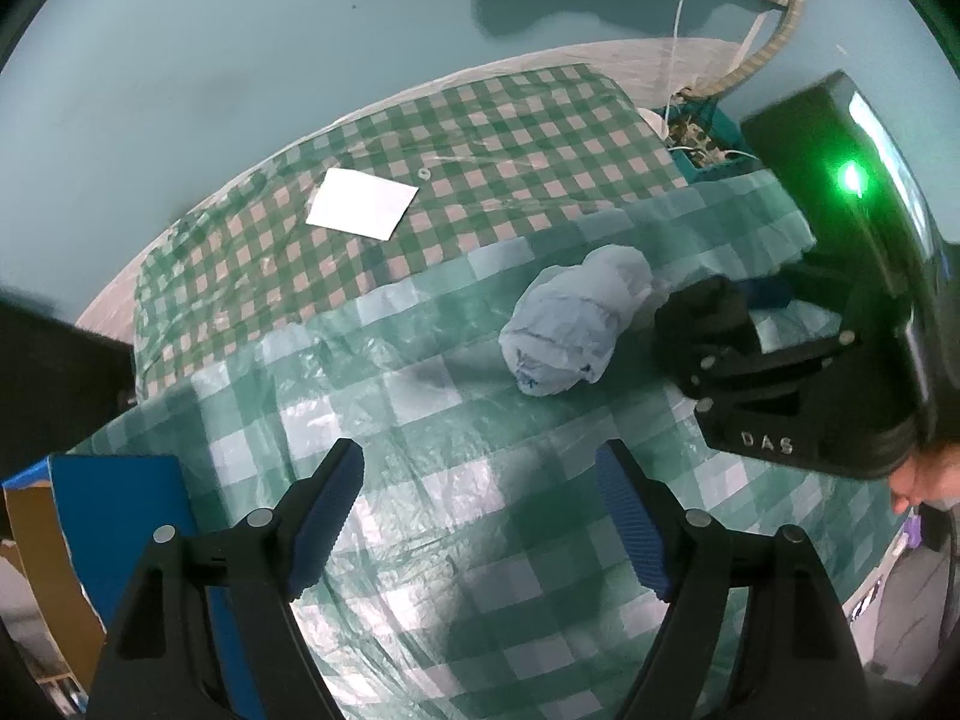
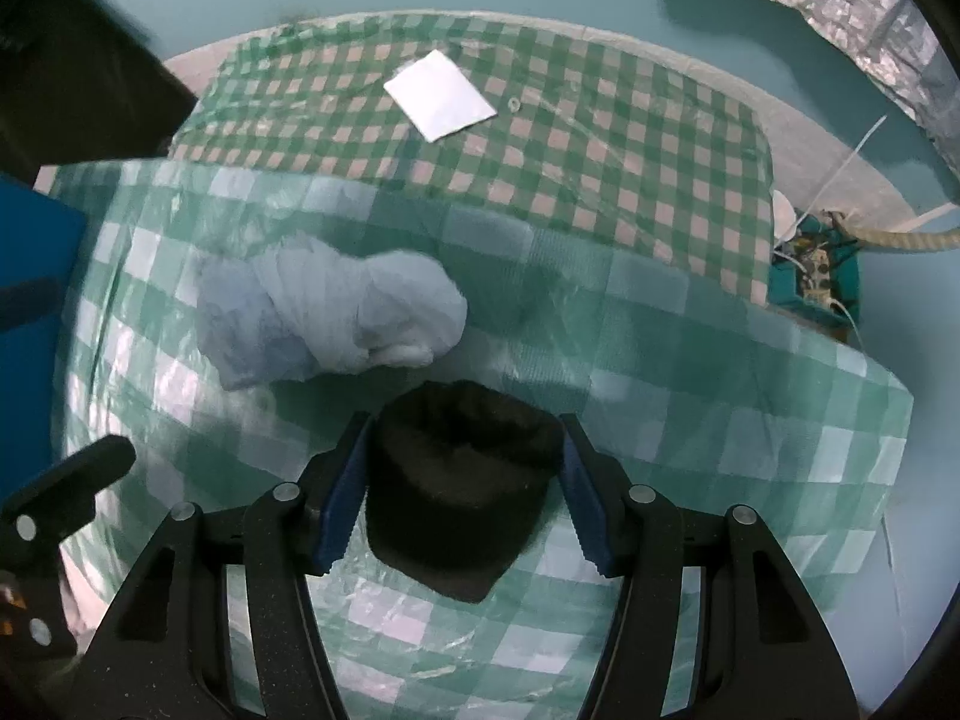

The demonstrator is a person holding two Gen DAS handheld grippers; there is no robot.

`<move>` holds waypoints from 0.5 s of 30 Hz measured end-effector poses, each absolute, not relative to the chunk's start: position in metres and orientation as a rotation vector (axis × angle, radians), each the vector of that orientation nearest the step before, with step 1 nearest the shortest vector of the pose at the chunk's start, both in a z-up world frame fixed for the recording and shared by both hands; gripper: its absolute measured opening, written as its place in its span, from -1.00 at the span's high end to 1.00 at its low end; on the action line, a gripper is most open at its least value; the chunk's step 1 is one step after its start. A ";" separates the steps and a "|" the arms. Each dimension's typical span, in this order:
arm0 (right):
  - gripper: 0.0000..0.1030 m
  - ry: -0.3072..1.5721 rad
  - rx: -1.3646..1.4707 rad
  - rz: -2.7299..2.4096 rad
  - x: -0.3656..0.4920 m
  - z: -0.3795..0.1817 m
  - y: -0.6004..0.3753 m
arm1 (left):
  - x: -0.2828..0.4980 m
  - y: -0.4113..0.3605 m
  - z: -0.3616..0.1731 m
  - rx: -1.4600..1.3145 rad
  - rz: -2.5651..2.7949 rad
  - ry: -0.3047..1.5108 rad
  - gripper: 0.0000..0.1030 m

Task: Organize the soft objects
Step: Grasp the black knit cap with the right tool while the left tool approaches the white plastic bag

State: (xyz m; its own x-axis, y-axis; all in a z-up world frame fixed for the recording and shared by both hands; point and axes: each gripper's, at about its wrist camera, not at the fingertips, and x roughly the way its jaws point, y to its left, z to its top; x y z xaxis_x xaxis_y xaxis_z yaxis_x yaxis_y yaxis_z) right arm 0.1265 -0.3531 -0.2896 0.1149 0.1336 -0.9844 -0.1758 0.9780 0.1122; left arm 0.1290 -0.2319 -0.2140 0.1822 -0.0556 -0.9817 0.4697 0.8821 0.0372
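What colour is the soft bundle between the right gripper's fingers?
Black; the black soft fabric bundle sits between the right gripper's blue pads, clearest in the right wrist view.

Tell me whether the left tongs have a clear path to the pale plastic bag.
Probably yes: the left tongs are open and only bare checked cloth lies before the bag.
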 end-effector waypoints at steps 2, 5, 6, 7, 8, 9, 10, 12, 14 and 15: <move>0.08 1.440 -0.024 0.234 0.122 -0.291 -0.356 | 0.131 -0.237 -0.213 0.372 -0.395 1.339 -0.60; 0.31 1.434 0.017 0.245 0.116 -0.288 -0.364 | 0.133 -0.246 -0.213 0.396 -0.414 1.326 -0.68; 0.35 1.432 0.029 0.245 0.114 -0.286 -0.366 | 0.134 -0.251 -0.213 0.406 -0.423 1.324 -0.68; 0.35 1.432 0.039 0.241 0.112 -0.285 -0.369 | 0.135 -0.254 -0.214 0.416 -0.430 1.324 -0.68; 0.35 1.432 0.047 0.234 0.110 -0.284 -0.372 | 0.136 -0.259 -0.216 0.428 -0.443 1.327 -0.68; 0.36 1.434 0.059 0.227 0.108 -0.283 -0.375 | 0.137 -0.261 -0.217 0.433 -0.451 1.327 -0.68; 0.36 1.435 0.073 0.217 0.105 -0.283 -0.381 | 0.138 -0.266 -0.219 0.446 -0.460 1.327 -0.68; 0.36 1.438 0.096 0.203 0.100 -0.284 -0.389 | 0.141 -0.273 -0.223 0.469 -0.471 1.328 -0.68; 0.36 1.439 0.114 0.190 0.095 -0.284 -0.396 | 0.144 -0.277 -0.226 0.481 -0.472 1.328 -0.68; 0.36 1.439 0.122 0.184 0.091 -0.283 -0.398 | 0.145 -0.279 -0.227 0.482 -0.474 1.330 -0.68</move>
